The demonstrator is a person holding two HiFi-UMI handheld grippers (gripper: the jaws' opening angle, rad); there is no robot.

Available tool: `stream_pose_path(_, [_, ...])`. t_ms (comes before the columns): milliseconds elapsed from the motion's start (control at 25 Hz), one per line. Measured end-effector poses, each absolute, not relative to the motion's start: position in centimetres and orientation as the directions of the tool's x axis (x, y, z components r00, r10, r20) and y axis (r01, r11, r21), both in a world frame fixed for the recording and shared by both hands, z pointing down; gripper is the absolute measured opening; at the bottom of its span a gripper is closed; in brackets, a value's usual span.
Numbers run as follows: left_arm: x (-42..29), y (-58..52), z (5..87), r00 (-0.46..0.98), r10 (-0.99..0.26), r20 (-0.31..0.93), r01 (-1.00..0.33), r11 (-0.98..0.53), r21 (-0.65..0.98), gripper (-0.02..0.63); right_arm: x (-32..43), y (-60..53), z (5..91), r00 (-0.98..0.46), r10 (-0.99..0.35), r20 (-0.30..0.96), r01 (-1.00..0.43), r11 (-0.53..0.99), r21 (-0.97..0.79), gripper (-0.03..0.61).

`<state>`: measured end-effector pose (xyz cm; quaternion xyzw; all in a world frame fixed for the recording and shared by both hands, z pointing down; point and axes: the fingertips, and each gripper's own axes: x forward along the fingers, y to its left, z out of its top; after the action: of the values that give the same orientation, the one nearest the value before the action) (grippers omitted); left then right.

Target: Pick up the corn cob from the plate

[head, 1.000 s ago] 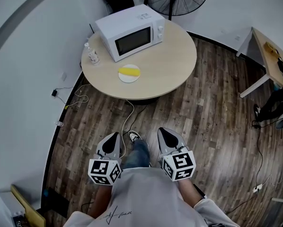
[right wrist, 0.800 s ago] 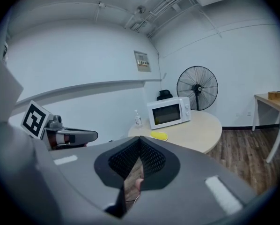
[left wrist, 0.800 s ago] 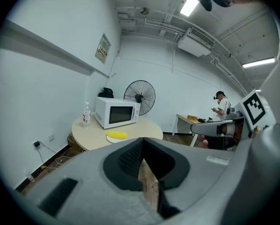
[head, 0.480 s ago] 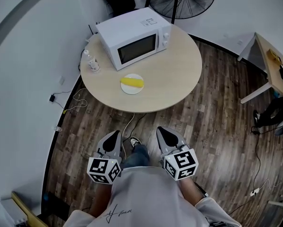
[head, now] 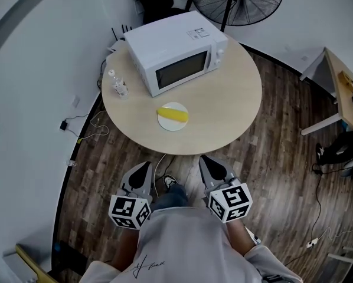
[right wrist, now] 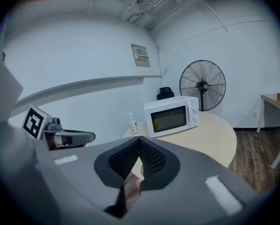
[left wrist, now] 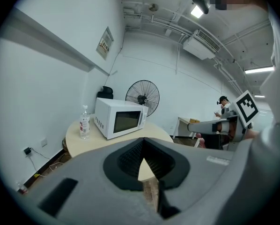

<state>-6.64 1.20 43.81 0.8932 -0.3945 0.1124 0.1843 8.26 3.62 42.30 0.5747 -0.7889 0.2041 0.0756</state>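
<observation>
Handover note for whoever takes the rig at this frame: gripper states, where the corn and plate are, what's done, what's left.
Left gripper: shut, empty, held low, short of the table.
Right gripper: shut, empty, alongside the left one.
Corn: lies on the plate near the table's near edge, in front of the microwave.
Done: nothing; the corn is untouched.
Left: step in, open one gripper, close on the corn, lift it off the plate.
</observation>
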Motion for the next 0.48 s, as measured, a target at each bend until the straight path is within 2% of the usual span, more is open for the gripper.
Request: stream_pose_path(480, [-8.0,-6.7,44.5,0.672,-0.652,0.352,-0.738,-0.627,0.247,-0.005,7.1,-5.2,42.2,-0.349,-0.857,0.379,-0.935,0.291,-0.203,0.011])
